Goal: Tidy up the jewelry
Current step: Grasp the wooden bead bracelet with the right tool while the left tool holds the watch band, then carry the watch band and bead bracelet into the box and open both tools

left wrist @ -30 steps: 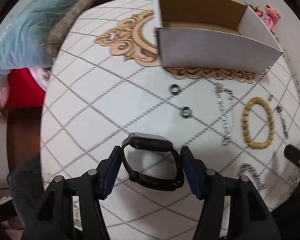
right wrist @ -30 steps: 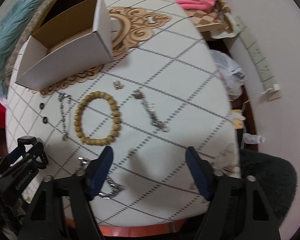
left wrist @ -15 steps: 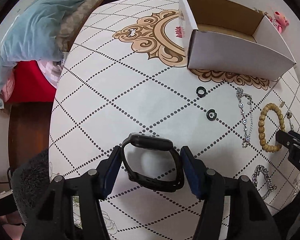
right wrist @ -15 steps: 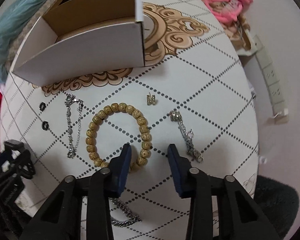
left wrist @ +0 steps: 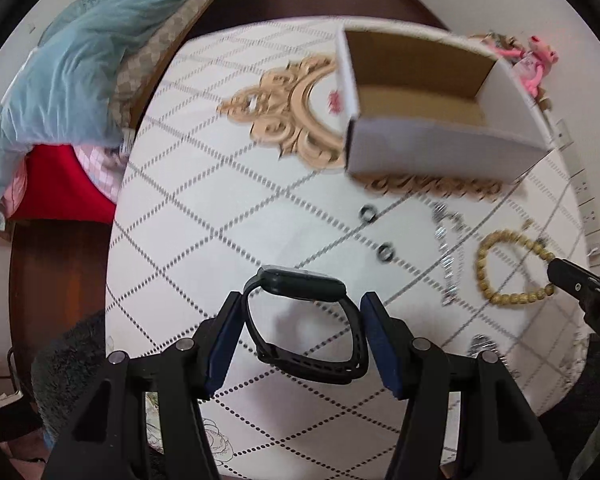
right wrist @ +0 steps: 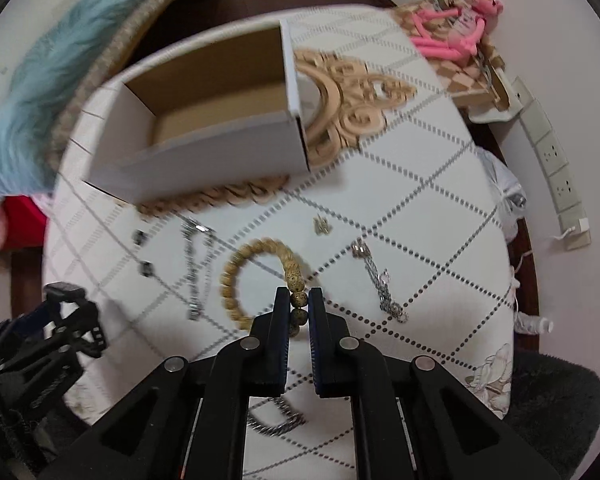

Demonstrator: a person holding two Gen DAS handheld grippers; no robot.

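Note:
My left gripper [left wrist: 302,312] is shut on a black smartwatch [left wrist: 304,322], its band pressed between the blue pads above the table. My right gripper [right wrist: 299,300] is shut on the wooden bead bracelet [right wrist: 256,276], pinching its near right side; the bracelet also shows in the left wrist view [left wrist: 508,268]. An open white cardboard box [left wrist: 432,116] stands at the back of the table; it also shows in the right wrist view [right wrist: 204,120]. Two small dark rings [left wrist: 386,252] and a silver chain bracelet [left wrist: 448,248] lie in front of the box.
The oval table [left wrist: 220,220] has a white diamond-pattern cover. A second silver chain [right wrist: 380,284], a small earring [right wrist: 322,224] and a chunky chain [right wrist: 276,420] lie near the right gripper. A blue blanket [left wrist: 68,72] lies left; a pink plush [right wrist: 456,28] lies far right.
The right gripper closed on the bead bracelet and lifted its near side. The left gripper still holds the watch and has shifted a little towards the box.

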